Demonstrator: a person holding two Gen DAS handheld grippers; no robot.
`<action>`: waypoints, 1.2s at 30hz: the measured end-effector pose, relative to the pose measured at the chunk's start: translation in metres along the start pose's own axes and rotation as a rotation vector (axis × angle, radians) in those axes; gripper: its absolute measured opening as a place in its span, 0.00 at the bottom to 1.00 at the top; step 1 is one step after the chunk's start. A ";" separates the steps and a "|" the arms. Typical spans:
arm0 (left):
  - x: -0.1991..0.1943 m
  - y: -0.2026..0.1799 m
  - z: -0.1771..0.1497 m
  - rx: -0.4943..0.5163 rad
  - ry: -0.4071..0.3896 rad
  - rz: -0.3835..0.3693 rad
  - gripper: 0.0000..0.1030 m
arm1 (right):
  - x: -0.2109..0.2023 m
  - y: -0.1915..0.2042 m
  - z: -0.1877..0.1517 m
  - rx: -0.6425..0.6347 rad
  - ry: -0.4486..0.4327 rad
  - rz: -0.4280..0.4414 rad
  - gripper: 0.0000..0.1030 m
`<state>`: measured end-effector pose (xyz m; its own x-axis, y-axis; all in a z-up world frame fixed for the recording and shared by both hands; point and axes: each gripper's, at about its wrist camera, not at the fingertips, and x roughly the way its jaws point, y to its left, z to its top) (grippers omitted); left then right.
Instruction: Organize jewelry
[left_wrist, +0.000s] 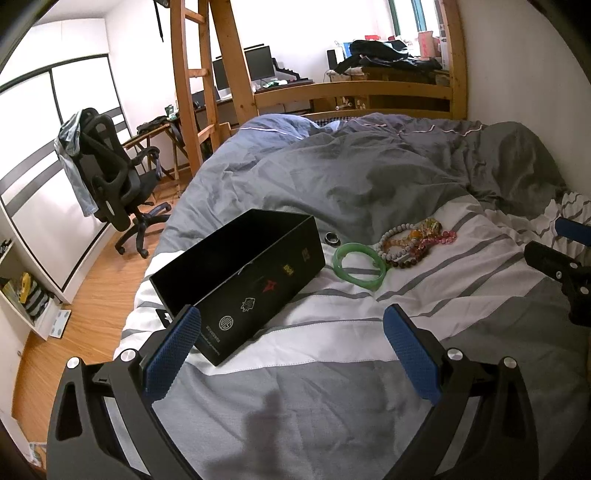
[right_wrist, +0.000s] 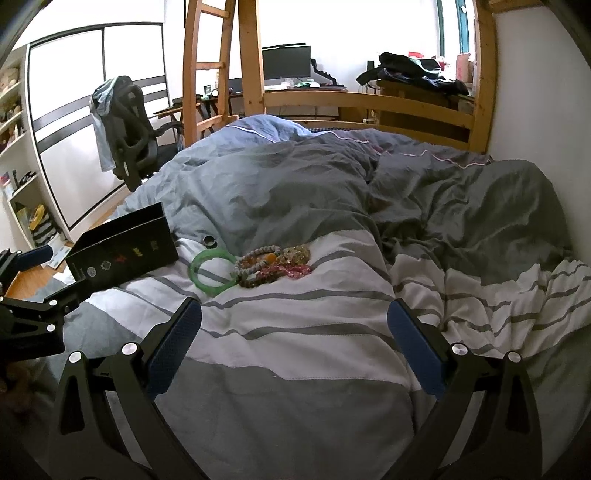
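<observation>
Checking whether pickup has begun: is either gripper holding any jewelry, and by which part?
Nothing is held. The left gripper and right gripper are both open and empty above the bedding; the green bangle lies untouched.

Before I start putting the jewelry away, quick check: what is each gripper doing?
Left gripper: open, holding nothing, above the bed near the black box.
Right gripper: open, holding nothing, short of the green bangle.

Bed (right_wrist: 295, 350): box (right_wrist: 125, 251), bangle (right_wrist: 210, 273), bracelets (right_wrist: 273, 264).
</observation>
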<state>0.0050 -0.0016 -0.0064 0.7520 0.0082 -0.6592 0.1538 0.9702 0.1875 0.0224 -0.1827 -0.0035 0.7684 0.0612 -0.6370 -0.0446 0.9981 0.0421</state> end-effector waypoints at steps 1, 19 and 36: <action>0.000 0.000 0.000 0.000 0.000 -0.001 0.95 | 0.000 0.001 0.000 -0.004 -0.002 0.003 0.97; 0.000 0.000 0.000 -0.001 0.002 -0.001 0.95 | 0.002 0.003 0.000 -0.012 -0.001 0.018 0.97; 0.001 -0.004 -0.004 0.008 0.002 0.000 0.95 | 0.002 0.003 -0.001 -0.012 0.001 0.018 0.97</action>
<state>0.0024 -0.0051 -0.0103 0.7506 0.0089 -0.6607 0.1586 0.9683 0.1932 0.0234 -0.1797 -0.0050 0.7669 0.0792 -0.6368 -0.0661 0.9968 0.0444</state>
